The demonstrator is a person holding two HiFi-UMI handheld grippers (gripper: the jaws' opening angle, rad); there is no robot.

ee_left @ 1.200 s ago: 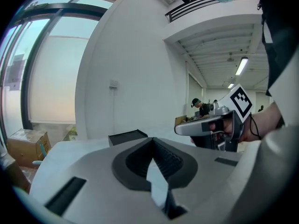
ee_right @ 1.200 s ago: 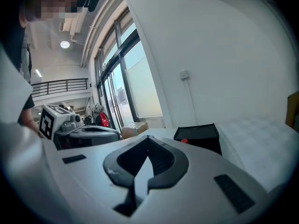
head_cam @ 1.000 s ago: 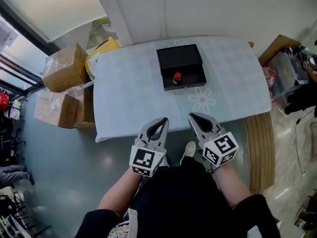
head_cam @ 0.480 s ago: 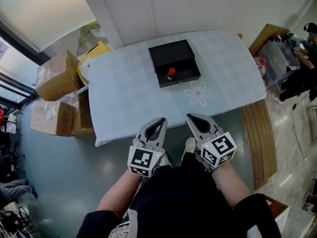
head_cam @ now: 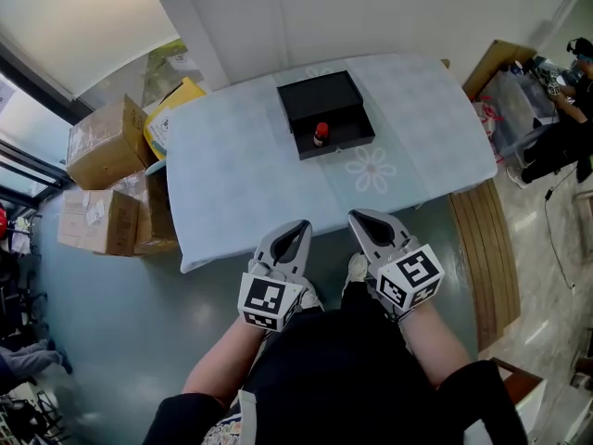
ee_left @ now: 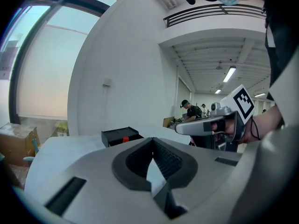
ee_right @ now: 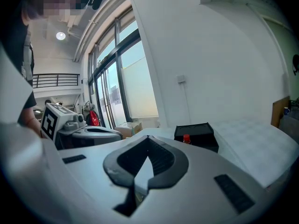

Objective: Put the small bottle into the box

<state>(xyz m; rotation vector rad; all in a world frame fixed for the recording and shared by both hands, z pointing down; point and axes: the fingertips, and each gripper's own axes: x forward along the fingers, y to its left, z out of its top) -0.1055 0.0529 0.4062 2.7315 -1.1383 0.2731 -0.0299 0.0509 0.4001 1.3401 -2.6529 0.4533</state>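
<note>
A black box (head_cam: 324, 109) lies open on the far middle of the pale-clothed table (head_cam: 241, 184). The small bottle (head_cam: 321, 134) with a red cap stands upright inside the box's front section. My left gripper (head_cam: 301, 223) and right gripper (head_cam: 358, 216) hang side by side in front of the table's near edge, well short of the box. Both are shut with nothing between the jaws. The left gripper view shows the box (ee_left: 120, 135) beyond the gripper (ee_left: 153, 139). The right gripper view shows the box (ee_right: 198, 133) and bottle (ee_right: 187, 139) beyond the gripper (ee_right: 147, 137).
Cardboard boxes (head_cam: 102, 142) and a yellow carton (head_cam: 181, 100) are stacked on the floor left of the table. A wooden board (head_cam: 482, 258) lies on the floor to its right. Bags and a person (head_cam: 556, 146) are at the far right.
In the head view the table and box have shifted a little left and up. Both grippers keep the same shut, side-by-side pose.
</note>
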